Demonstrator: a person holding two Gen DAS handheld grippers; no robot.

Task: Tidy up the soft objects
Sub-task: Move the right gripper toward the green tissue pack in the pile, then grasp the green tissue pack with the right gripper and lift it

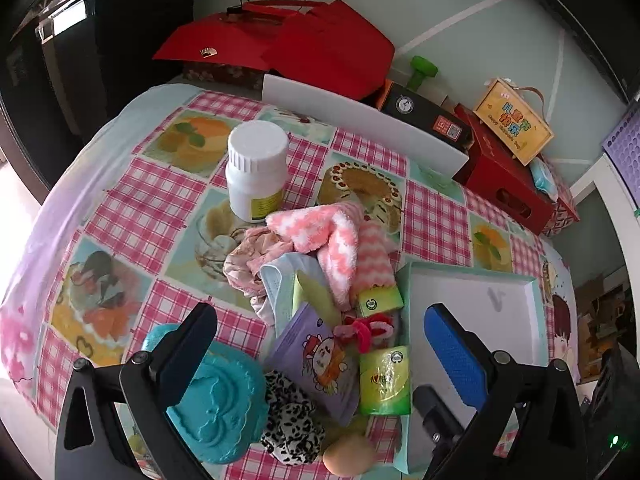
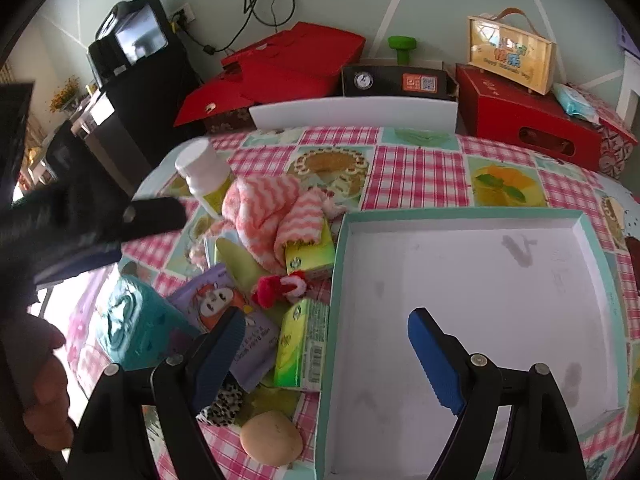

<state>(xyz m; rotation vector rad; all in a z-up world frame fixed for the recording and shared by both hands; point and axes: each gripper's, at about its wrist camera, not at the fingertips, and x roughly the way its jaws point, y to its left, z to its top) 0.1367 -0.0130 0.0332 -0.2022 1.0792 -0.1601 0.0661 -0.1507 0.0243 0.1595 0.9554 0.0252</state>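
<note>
Right tool (image 2: 326, 354) (agape) over tray rim (image 2: 334, 280), bare floor beyond.

soft, even daylight fills both views, colours bright and a little washed. the strongest light comes from the left, where the counter (image 1: 28, 248) edge bleaches to pale pink glare, and the same edge burns out white in the right wrist view. shadows are faint. fisheye bending curves the counter rim and walls, with black vignette in the corners. the left hand-held gripper (image 2: 120, 220) shows blurred and dark, out of focus.
</note>
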